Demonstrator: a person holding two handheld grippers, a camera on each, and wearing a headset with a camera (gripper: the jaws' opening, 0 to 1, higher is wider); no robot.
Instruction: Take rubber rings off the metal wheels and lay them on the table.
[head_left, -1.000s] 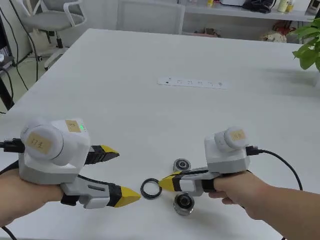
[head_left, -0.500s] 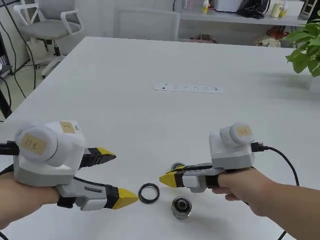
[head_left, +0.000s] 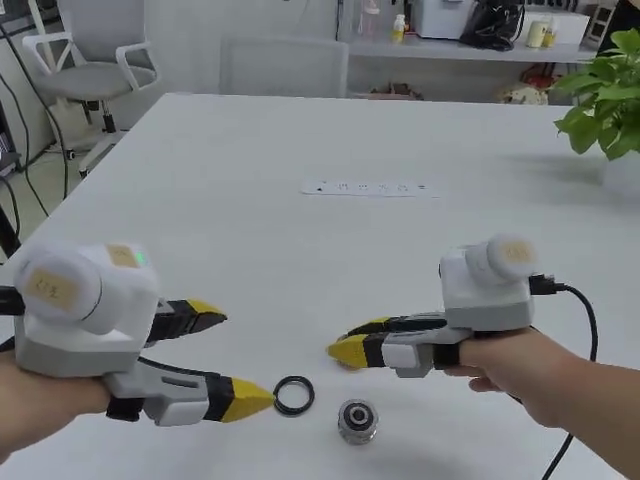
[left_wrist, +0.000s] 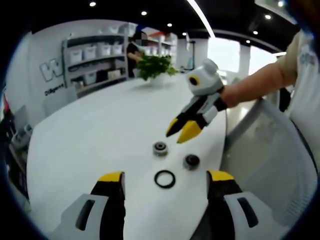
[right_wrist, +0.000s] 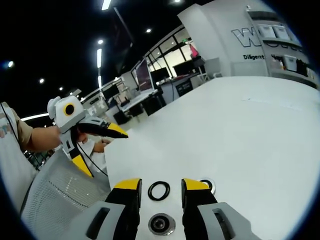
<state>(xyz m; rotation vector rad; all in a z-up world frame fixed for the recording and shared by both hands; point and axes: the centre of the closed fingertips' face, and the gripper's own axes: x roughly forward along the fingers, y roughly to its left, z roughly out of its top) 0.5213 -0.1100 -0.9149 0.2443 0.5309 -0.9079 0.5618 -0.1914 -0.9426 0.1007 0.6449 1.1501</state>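
While both tongs hover above the table (head_left: 300, 250), I grip nothing.
My left tongs (head_left: 225, 358) gape wide and my right tongs (head_left: 348, 348) are barely parted. The rubber ring (head_left: 294, 394) lies flat between them, with a metal wheel (head_left: 357, 420) at its 4 o'clock.

The head view looks forward and down on the table (head_left: 300, 250). Both gripper views sit low, facing each other, and share the black ring (left_wrist: 164, 178) between them.
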